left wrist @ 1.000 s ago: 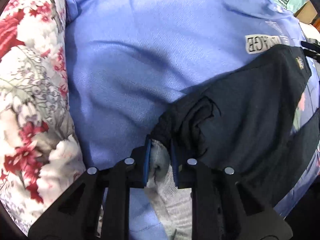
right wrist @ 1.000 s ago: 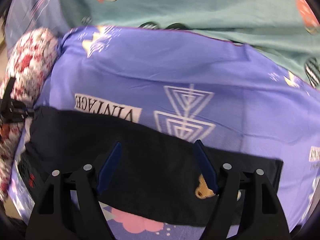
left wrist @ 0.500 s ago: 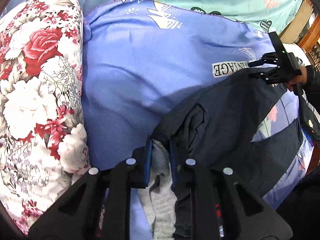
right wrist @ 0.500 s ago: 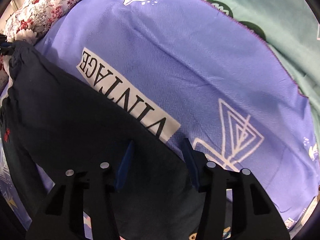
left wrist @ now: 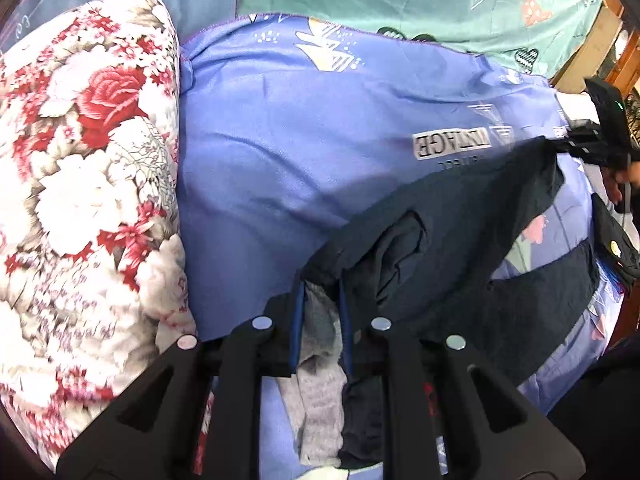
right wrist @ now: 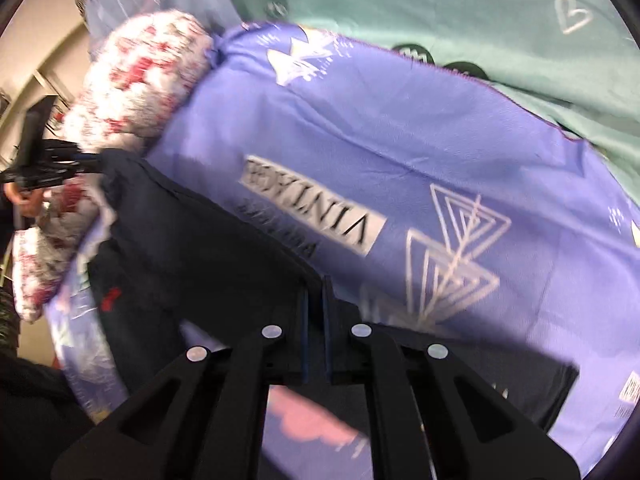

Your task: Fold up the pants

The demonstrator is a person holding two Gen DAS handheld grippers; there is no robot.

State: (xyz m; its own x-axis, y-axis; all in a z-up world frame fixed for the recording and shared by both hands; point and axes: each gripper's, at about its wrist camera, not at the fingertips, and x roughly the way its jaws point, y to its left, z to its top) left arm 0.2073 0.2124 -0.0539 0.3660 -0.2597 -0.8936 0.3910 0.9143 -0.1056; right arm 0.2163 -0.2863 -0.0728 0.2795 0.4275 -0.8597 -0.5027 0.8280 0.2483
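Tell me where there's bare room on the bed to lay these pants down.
The widest free patch is the purple sheet, between the floral quilt, the teal sheet and the pants. It is crowded near the left gripper and right gripper, both shut on the pants, which cover that side.

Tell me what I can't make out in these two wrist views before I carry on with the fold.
- Pants hem end: left wrist view, cut off at the right edge, past the right claw.
- Right claw grip: right wrist view, motion blur; fabric between the fingers reads as dark only.
- Small print under the "VINTAGE" patch on the purple sheet: blurred.
- Left claw: its own fingers hide how much waistband it pinches.
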